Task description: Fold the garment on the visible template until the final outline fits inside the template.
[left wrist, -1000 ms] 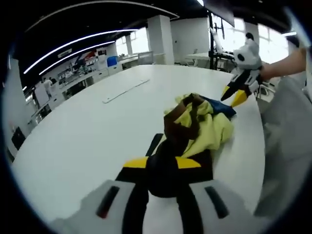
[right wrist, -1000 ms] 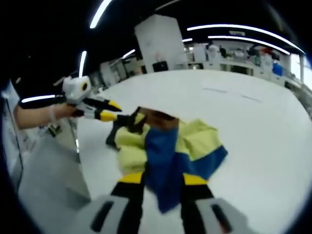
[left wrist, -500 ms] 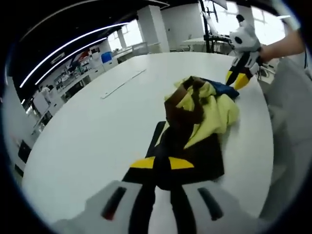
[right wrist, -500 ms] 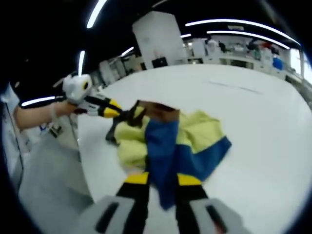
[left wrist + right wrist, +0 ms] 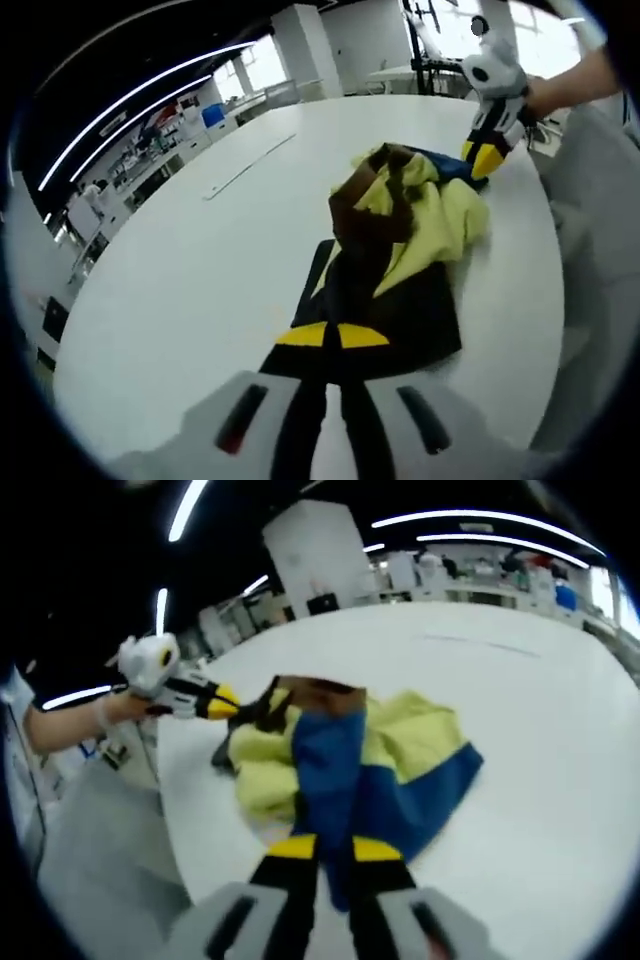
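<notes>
The left gripper (image 5: 332, 335) has its jaws clamped on the black end of the garment (image 5: 400, 235); the right gripper (image 5: 334, 849) pinches the blue part. Since a second ago both pairs of jaws have closed tighter and the bunched cloth is drawn out longer between them. One garment lies crumpled on the white table (image 5: 180, 270), near its edge. The left gripper view alone shows a pale strip (image 5: 248, 166) at eleven o'clock.

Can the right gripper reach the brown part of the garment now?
Probably not at once: the right gripper is shut on the blue part; the brown part lies beyond, nothing between them.
</notes>
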